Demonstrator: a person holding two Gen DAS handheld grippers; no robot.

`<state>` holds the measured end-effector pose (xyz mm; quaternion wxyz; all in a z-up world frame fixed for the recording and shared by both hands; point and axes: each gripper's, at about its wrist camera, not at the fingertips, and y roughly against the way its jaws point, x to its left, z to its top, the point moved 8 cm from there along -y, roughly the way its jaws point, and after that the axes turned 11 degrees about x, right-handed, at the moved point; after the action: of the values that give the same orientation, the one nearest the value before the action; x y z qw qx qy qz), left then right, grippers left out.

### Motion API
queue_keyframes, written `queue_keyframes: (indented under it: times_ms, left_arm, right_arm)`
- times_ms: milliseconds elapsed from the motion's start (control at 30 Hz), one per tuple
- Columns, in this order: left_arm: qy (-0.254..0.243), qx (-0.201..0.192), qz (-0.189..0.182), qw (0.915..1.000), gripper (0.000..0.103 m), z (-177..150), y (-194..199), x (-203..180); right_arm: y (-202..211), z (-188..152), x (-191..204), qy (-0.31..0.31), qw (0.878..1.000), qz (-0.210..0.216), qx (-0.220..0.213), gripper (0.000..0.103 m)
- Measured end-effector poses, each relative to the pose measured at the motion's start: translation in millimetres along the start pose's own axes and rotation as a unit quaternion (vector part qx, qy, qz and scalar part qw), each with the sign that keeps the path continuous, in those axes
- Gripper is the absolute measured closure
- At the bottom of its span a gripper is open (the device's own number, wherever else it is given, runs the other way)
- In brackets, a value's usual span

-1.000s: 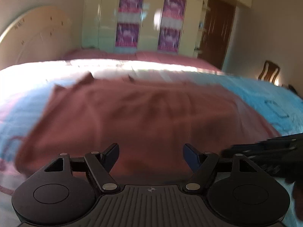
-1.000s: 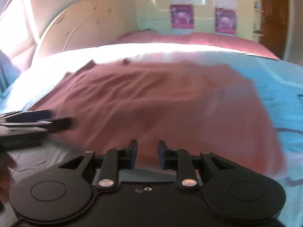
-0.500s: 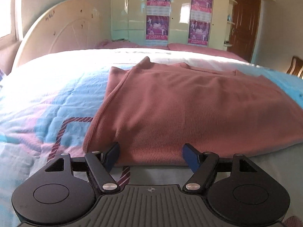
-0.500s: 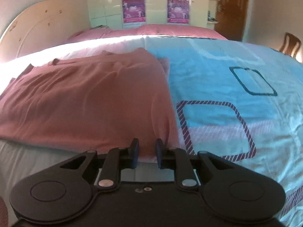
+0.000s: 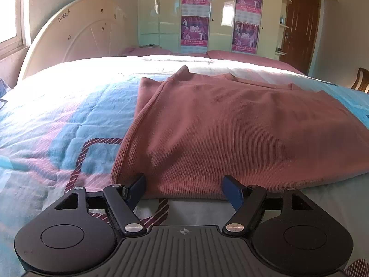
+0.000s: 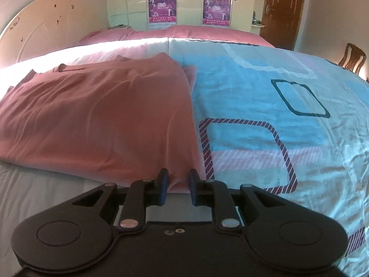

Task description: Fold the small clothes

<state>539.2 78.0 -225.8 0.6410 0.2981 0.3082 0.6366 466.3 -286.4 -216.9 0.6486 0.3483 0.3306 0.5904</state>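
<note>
A rose-pink ribbed garment (image 5: 230, 127) lies folded flat on the bed quilt (image 5: 57, 127). My left gripper (image 5: 184, 182) is open wide at the garment's near left corner, and the near hem lies between its blue fingertips with no pad pressing on it. In the right wrist view the same garment (image 6: 103, 115) fills the left half. My right gripper (image 6: 178, 182) sits at its near right corner with only a narrow gap between the jaws. The hem shows in that gap and looks flat, not pinched.
The quilt (image 6: 276, 92), blue and pink with striped squares, stretches right of the garment. A cream headboard (image 5: 76, 34) stands at the far left. Wardrobes with purple posters (image 5: 219, 18), a brown door (image 6: 283, 11) and a wooden chair (image 6: 352, 57) stand beyond the bed.
Both grippers swung apart from the garment's middle, the left to its near left corner and the right to its near right corner. The right jaws narrowed slightly. Neither gripper shows in the other's view any longer.
</note>
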Motion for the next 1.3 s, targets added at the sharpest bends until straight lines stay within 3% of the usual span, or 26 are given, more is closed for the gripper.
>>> queue_keyframes:
  times_ms: [100,200,267,600,667,733,800,867,900,967,1033,1233,1300]
  left_arm:
    - [-0.002,0.0,0.002,1.0,0.03,0.6,-1.6,0.2]
    - [-0.002,-0.001,0.002,1.0,0.03,1.1,-2.6,-0.2]
    - [-0.002,-0.001,0.003,1.0,0.03,0.7,-2.4,-0.6]
    - [0.005,0.001,-0.004,1.0,0.029,2.5,0.5,1.8]
    - [0.031,-0.011,0.0,0.9995,0.029,3.0,14.1,11.3]
    - [0.067,-0.027,0.001,0.9974,0.029,-0.7,30.8,23.3]
    - [0.153,-0.034,-0.04,0.9869,0.03,-10.9,41.0,35.6]
    - [0.223,-0.033,-0.094,0.9698,0.03,-22.2,38.5,38.1]
    - [0.247,-0.029,-0.106,0.9629,0.033,-26.6,34.5,37.3]
    - [0.288,-0.021,-0.132,0.9482,0.039,-31.4,22.1,33.7]
    - [0.317,-0.035,-0.142,0.9371,0.041,-28.3,14.1,36.5]
    - [0.41,-0.065,-0.178,0.8921,0.052,-8.4,-21.9,52.3]
    - [0.421,-0.063,-0.184,0.8857,0.062,-1.4,-34.4,56.0]
  right_arm:
    - [1.9,3.2,5.6,0.02,1.0,-0.014,0.009,0.087]
    - [13.4,9.7,4.2,0.006,1.0,-0.013,-0.027,0.086]
    - [-2.7,2.0,3.0,0.014,1.0,-0.014,0.007,0.087]
    - [-3.0,3.0,8.7,0.045,0.999,-0.028,0.004,0.085]
    - [7.9,4.9,8.1,0.033,0.999,-0.026,-0.005,0.063]
    - [24.2,6.1,10.0,0.023,0.999,-0.008,-0.024,0.059]
    - [33.4,7.9,13.9,0.017,0.999,0.018,-0.031,0.063]
    - [39.1,11.8,23.5,0.014,0.998,0.048,-0.037,0.09]
    - [40.0,15.5,29.6,0.01,0.997,0.064,-0.037,0.093]
    - [41.4,24.9,42.8,0.005,0.995,0.09,-0.042,0.096]
    - [40.8,37.1,58.4,0.006,0.993,0.107,-0.047,0.097]
    - [18.8,78.8,111.6,0.013,0.987,0.157,-0.043,0.102]
    - [6.1,89.1,127.8,0.014,0.984,0.172,-0.036,0.102]
